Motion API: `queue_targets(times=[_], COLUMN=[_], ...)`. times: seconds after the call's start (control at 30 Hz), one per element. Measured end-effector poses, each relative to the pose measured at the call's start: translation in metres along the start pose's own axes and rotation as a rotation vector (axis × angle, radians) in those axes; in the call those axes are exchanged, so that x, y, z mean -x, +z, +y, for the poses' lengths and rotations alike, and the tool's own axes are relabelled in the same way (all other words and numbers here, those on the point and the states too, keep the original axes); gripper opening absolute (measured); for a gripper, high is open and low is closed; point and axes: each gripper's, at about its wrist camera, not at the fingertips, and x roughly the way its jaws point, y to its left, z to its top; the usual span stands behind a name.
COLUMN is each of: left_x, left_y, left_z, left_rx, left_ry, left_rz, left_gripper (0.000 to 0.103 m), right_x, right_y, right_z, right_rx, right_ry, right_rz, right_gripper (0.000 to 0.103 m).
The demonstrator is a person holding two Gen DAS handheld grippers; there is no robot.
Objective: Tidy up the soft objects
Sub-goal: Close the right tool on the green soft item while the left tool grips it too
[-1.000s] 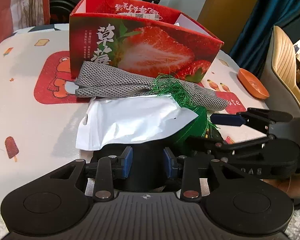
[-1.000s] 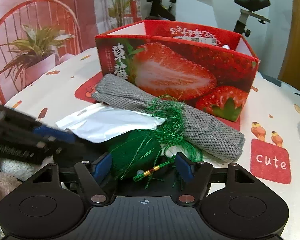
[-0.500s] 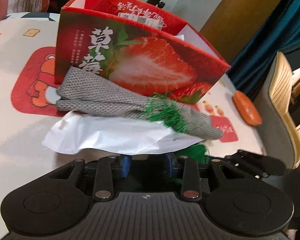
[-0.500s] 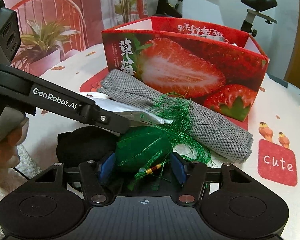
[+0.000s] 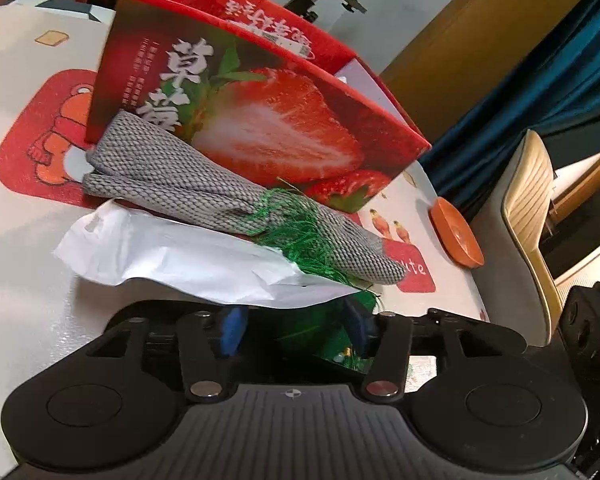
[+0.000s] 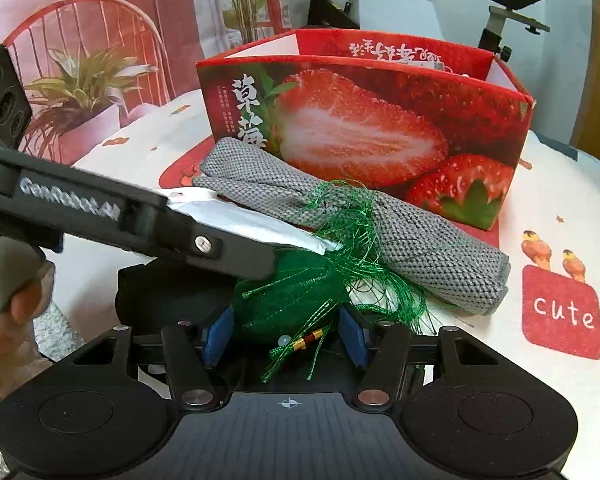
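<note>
A green pouch (image 6: 288, 300) with loose green tassel threads and a small beaded cord sits low on the tabletop (image 6: 540, 380), between blue fingers (image 6: 350, 338). A white plastic bag (image 5: 172, 256) lies crumpled over its top. Behind both, a folded grey knitted cloth (image 6: 420, 240) lies lengthwise against the front of the open red strawberry box (image 6: 380, 120), tassel threads draped across it.

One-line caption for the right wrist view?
Right gripper closed around a green tasselled pouch, before a grey knitted cloth and red strawberry box.
</note>
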Motion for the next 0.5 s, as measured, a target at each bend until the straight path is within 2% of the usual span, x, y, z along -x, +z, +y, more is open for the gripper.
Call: queue_targets(times=[0.13, 0.2, 0.4, 0.5], left_x=[-0.014, -0.019, -0.024, -0.019], left_y=[0.0, -0.001, -0.001, 0.006], left_z=[-0.012, -0.015, 0.003, -0.007], left_rx=[-0.06, -0.075, 0.052, 0.007], left_ry=[-0.006, -0.002, -0.053, -0.047], left_rz=[0.053, 0.054, 0.051, 0.047], left_gripper=[0.059, 0.059, 0.058, 0.058], right_x=[0.0, 0.0, 0.004, 0.017], right_y=[0.0, 0.0, 0.004, 0.012], right_z=[0.001, -0.001, 0.001, 0.003], right_rx=[0.004, -0.007, 0.004, 0.035], right_ry=[-0.01, -0.009, -0.016, -0.033], right_rz=[-0.002, -0.006, -0.023, -0.079], right_gripper=[0.052, 0.052, 0.049, 0.049])
